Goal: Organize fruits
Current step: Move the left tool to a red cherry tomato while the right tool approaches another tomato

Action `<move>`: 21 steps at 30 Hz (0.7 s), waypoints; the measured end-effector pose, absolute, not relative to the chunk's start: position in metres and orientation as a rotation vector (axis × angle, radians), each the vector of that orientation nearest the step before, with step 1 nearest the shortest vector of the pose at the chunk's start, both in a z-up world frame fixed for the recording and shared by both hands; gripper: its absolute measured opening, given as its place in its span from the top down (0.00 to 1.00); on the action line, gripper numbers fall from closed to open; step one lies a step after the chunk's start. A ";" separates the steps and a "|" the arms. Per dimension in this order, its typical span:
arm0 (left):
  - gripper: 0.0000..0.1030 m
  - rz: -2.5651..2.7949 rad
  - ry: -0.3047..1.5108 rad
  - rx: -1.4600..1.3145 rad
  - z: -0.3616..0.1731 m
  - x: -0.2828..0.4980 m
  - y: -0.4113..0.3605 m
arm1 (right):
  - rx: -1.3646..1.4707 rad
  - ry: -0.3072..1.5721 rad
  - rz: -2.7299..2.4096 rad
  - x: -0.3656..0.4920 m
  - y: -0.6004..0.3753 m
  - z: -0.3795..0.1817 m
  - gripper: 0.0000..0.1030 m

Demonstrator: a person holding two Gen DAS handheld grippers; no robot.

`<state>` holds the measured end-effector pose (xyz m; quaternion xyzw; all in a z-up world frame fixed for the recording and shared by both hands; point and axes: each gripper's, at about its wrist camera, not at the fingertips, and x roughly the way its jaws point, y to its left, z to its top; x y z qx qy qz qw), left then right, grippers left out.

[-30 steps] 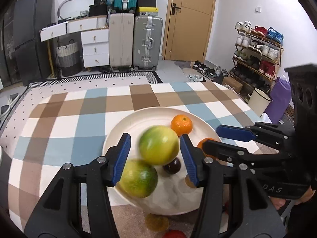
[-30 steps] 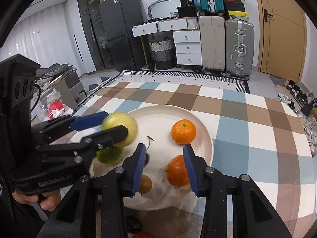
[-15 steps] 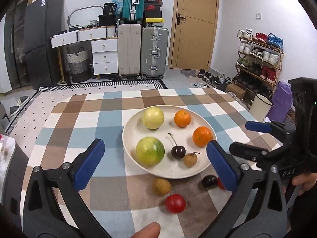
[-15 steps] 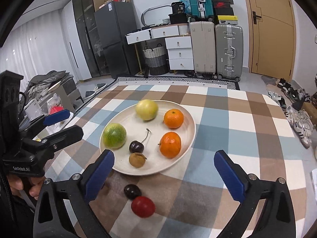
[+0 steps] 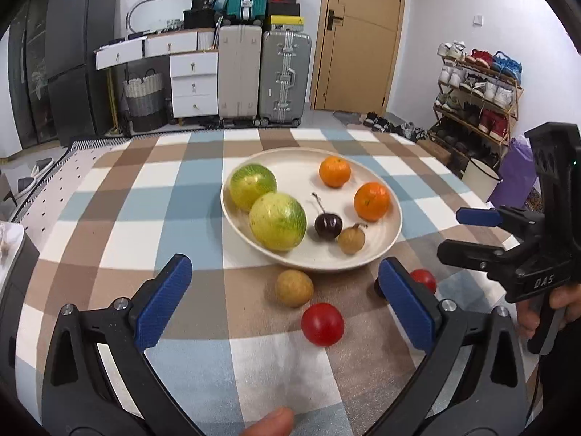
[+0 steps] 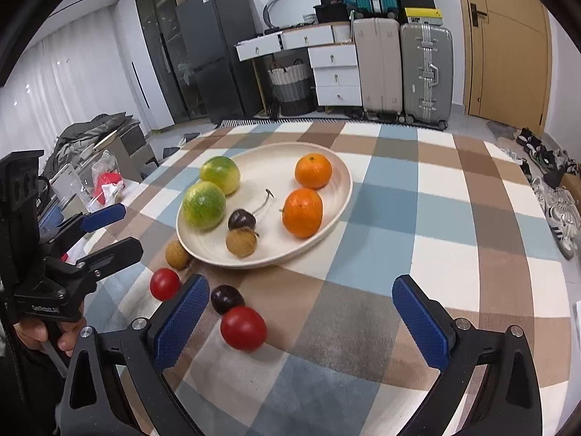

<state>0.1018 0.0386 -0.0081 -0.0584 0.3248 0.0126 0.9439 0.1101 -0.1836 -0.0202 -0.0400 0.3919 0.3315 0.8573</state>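
hovering over the near edge of the plate [image 5: 385, 239], both claws are spread wide and hold nothing. left gripper [image 5: 287, 301] has its blue pads either side of a tan round fruit [image 5: 294, 287] and a red tomato [image 5: 322, 324] on the cloth, though touching neither. right gripper [image 6: 301, 321] frames a second red tomato [image 6: 243, 328] and a dark cherry [image 6: 227, 298], again with clear air around them.

on the plate already: two green-yellow citrus [image 5: 277, 221], side by side and seemingly touching, two oranges [image 5: 371, 201] set apart, a stemmed cherry [image 5: 328, 225] and a small brown fruit [image 5: 351, 240]. so the sorting looks partly done, with four pieces still loose just beside the rim.

my read: this is the gap between placements, and the next pick is one of the strays. that calls for dropping lower, centring one fruit between the pads and closing gently, since the tomatoes are soft and round and could roll or bruise.

the surface is a checked tablecloth [image 6: 417, 200] in blue, brown and white. behind it, suitcases [image 5: 285, 76], white drawers [image 5: 189, 83], a wooden door [image 5: 359, 36] and a shoe rack [image 5: 475, 98].
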 end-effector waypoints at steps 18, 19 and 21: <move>0.00 0.019 0.785 -0.107 -0.032 0.120 0.034 | -0.240 0.881 0.746 0.090 -0.158 -0.041 0.01; 0.00 0.018 0.788 -0.104 -0.033 0.120 0.033 | -0.243 0.883 0.750 0.090 -0.157 -0.041 0.01; 0.00 0.015 0.809 -0.091 -0.036 0.121 0.032 | -0.246 0.891 0.763 0.088 -0.155 -0.042 0.01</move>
